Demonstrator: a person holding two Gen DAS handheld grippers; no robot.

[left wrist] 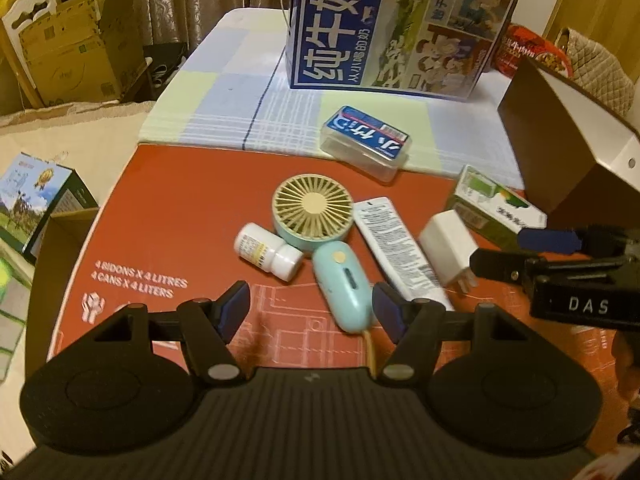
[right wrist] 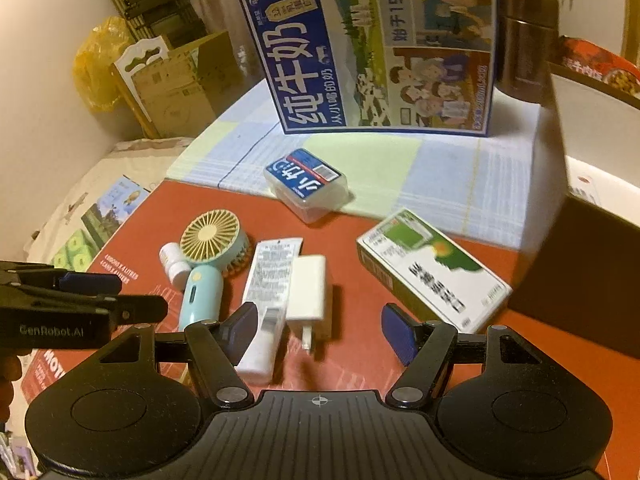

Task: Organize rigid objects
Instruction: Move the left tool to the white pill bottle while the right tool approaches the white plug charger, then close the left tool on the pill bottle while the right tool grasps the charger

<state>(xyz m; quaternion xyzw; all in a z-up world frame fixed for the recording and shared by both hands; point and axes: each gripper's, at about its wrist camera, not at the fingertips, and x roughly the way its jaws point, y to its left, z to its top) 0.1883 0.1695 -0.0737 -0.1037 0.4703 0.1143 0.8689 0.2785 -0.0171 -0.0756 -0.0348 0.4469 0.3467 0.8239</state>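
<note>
A mint handheld fan (left wrist: 320, 224) (right wrist: 204, 264), a white pill bottle (left wrist: 268, 250) (right wrist: 174, 262), a white tube (left wrist: 396, 242) (right wrist: 266, 292), a white charger plug (left wrist: 450, 246) (right wrist: 307, 294), a green-and-white carton (left wrist: 494, 206) (right wrist: 432, 268) and a clear plastic case with a blue label (left wrist: 366, 142) (right wrist: 306, 184) lie on a red cardboard sheet (left wrist: 180, 208) (right wrist: 360, 312). My left gripper (left wrist: 310, 312) is open and empty, just above the fan's handle. My right gripper (right wrist: 320, 332) is open and empty, over the plug and tube.
A large blue milk box (left wrist: 396, 24) (right wrist: 376, 48) stands at the back on a checked cloth (left wrist: 248, 92). A dark brown box (left wrist: 568, 152) (right wrist: 580, 272) stands at right. Cardboard boxes (left wrist: 80, 60) sit at left. A brown flask (right wrist: 524, 44) stands behind.
</note>
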